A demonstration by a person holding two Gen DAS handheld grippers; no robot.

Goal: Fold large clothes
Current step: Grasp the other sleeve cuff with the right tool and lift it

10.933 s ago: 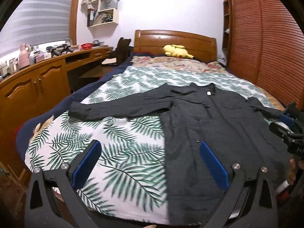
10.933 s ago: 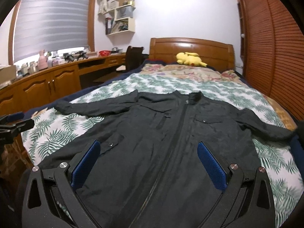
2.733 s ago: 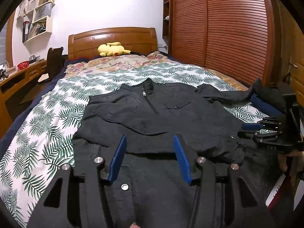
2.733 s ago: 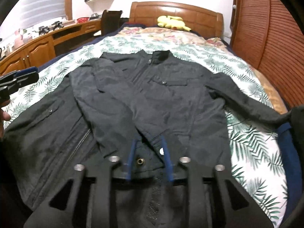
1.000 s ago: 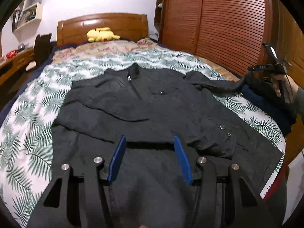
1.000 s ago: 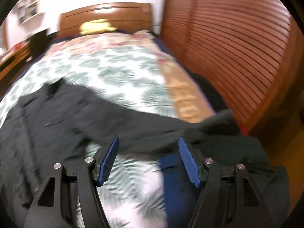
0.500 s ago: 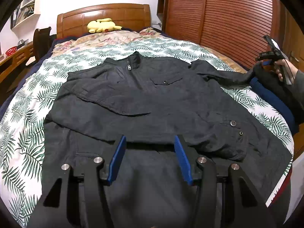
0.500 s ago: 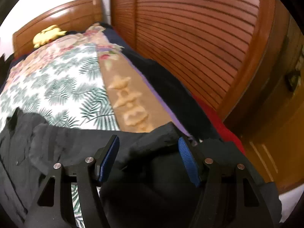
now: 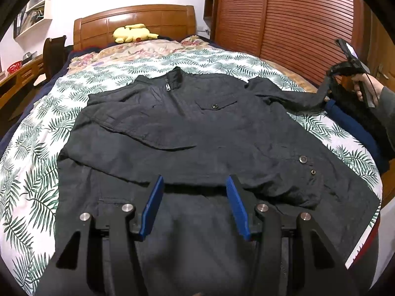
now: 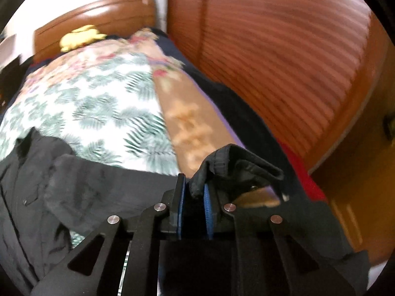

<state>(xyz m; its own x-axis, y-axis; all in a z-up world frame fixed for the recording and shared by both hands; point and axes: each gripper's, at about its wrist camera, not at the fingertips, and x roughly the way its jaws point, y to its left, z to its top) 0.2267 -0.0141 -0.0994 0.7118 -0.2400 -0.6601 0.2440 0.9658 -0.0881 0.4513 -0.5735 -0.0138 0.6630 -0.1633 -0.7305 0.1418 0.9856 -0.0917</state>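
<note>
- Jacket [image 9: 197, 133]: dark, zipped, lies front-up across the bed [image 9: 29, 133], collar toward the headboard [image 9: 133, 22]. One sleeve already lies folded across the chest; the other sleeve [image 9: 284, 96] stretches out toward the bed's edge by the wardrobe [image 9: 296, 24].
- Right gripper [image 10: 193, 192]: jaws closing, nearly together, with the cuff [image 10: 222, 162] of the stretched-out sleeve bunched between the blue pads. Reads as a pinch on the cuff.
- Left gripper [image 9: 195, 202]: about half open, nothing between the jaws; it hangs over the lower part of the jacket, apart from the cloth as far as I can tell.
- Step in hand, my judgement: carry the cuff across the chest to mirror the folded sleeve. Lift enough to clear the cloth, keep the sleeve flat and untwisted, lay it level with the other one. The left gripper could pin the hem so the body does not drag.
- Writing: none readable; no brand or label visible on the jacket.
</note>
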